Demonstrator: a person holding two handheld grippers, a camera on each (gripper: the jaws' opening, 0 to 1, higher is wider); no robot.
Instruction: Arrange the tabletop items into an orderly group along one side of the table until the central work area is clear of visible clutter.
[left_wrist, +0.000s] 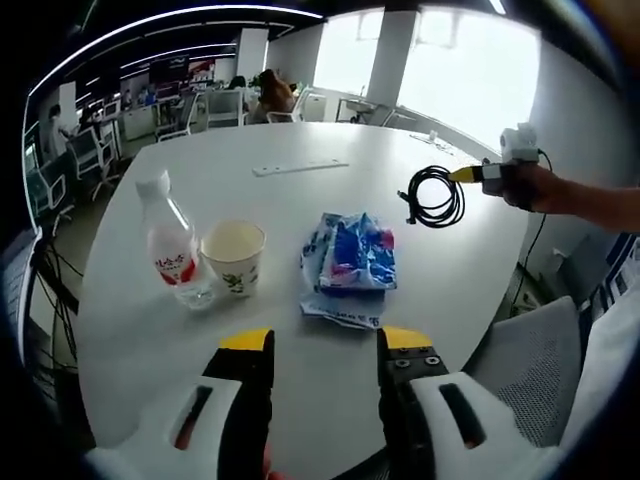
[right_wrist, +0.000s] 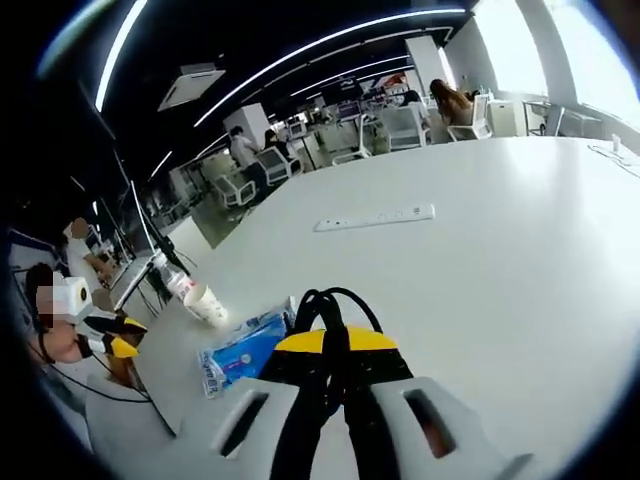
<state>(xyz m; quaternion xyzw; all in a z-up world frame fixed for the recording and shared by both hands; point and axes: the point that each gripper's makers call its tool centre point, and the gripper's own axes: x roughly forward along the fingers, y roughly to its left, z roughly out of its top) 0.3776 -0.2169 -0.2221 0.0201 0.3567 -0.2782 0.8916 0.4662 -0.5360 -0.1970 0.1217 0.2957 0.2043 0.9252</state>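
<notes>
My right gripper (right_wrist: 335, 345) has its yellow-tipped jaws pressed together on the coiled black cable (left_wrist: 434, 195), whose loops stand up just past the tips. In the left gripper view that same coil hangs from the right gripper (left_wrist: 478, 174) just above the far right part of the round white table (left_wrist: 300, 130). My left gripper (left_wrist: 318, 342) hovers with its jaws apart and nothing between them, low over the near edge.

The worry is the coil — I hold only a strand or two, so the other loops could slip free and sprawl across the middle, or the dangling plug end could drag as I carry it. The clear plastic water bottle with the red label (left_wrist: 172, 246) and the paper cup with a leaf print (left_wrist: 234, 257) stand touching, near the left edge; a careless sweep of the cable could tip the cup, and I cannot tell whether it is full. The blue-and-white plastic wipes packet (left_wrist: 350, 258) lies flat just beside them — low risk.

The tabletop is smooth and glossy. A white power strip (right_wrist: 375, 217) lies well apart, further in. Around us is an open office with chairs, desks, bright windows and seated people.
</notes>
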